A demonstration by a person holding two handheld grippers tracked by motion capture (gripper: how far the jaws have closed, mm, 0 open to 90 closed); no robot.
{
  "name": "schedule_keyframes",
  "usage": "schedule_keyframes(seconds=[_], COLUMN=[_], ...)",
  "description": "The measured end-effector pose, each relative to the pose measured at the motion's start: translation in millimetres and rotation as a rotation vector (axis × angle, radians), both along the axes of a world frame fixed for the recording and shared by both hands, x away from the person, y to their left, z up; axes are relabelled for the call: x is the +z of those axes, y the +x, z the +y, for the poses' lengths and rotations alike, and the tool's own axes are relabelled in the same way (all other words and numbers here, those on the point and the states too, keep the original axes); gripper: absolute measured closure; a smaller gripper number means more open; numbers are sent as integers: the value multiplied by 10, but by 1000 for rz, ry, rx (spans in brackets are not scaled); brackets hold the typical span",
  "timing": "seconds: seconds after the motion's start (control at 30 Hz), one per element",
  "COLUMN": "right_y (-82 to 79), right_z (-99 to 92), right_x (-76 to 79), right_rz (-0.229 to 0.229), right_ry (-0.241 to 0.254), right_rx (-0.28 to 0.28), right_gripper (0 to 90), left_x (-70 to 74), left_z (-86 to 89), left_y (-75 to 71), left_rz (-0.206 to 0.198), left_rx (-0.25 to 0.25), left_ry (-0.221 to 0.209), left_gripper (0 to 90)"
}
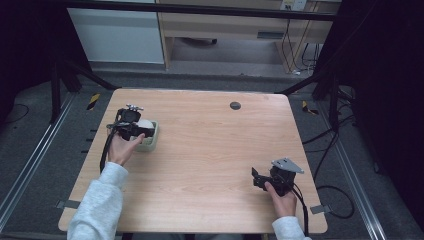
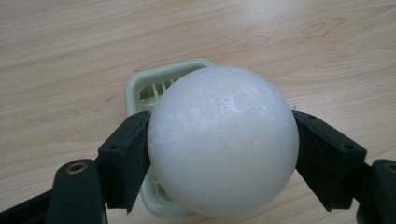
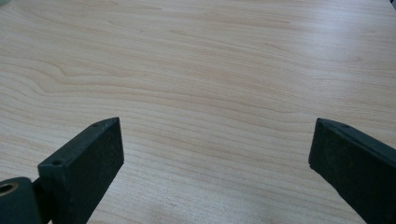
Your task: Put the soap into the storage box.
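Ball: a white, matte ball (image 2: 223, 142) sits squarely between the two black pads of the left tongs (image 2: 223, 154), one pad pressed against each side of it; in the left gripper view it bulges up and forward past both pads.
Left tongs: gripping the ball, jaws parted about as wide as the ball; in the high view the left tongs (image 1: 134, 126) are at the left part of the worktop (image 1: 210, 150), directly over the tray, with the ball (image 1: 145, 123) showing white at their tip.
Tray: a pale green, slotted, square tray (image 2: 154, 86) lies on the worktop just beneath and behind the ball; whether ball and tray touch cannot be told.
Right tongs: open, nothing between the pads, bare wood grain ahead of them (image 3: 217, 144); in the high view they (image 1: 256, 178) are near the worktop's front right corner, well apart from the ball.
In the way: the ball itself covers most of the tray's middle.
Other things: a small dark round disc (image 1: 235, 105) near the worktop's far edge.
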State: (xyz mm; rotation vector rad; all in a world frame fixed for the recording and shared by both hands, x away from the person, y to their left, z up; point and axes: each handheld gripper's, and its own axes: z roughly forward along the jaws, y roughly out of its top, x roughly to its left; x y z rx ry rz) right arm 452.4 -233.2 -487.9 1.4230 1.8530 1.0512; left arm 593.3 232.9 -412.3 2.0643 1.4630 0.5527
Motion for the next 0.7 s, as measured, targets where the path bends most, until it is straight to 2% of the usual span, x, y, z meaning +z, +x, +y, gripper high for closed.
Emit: schedule_keyframes(seconds=[0.37, 0.47, 0.7], right_y=[-4, -4, -5], right_z=[0, 0, 1], right_x=[0, 0, -2], right_rz=[-1, 0, 0], right_ry=[-1, -1, -4], right_rx=[2, 3, 2], right_gripper=[36, 36, 36], left_x=[-149, -185, -269], left_z=[58, 53, 41], left_y=[160, 183, 240], left_rz=[22, 29, 50], left_rx=[38, 34, 42], left_ry=[-1, 19, 26], left_gripper=[242, 242, 242])
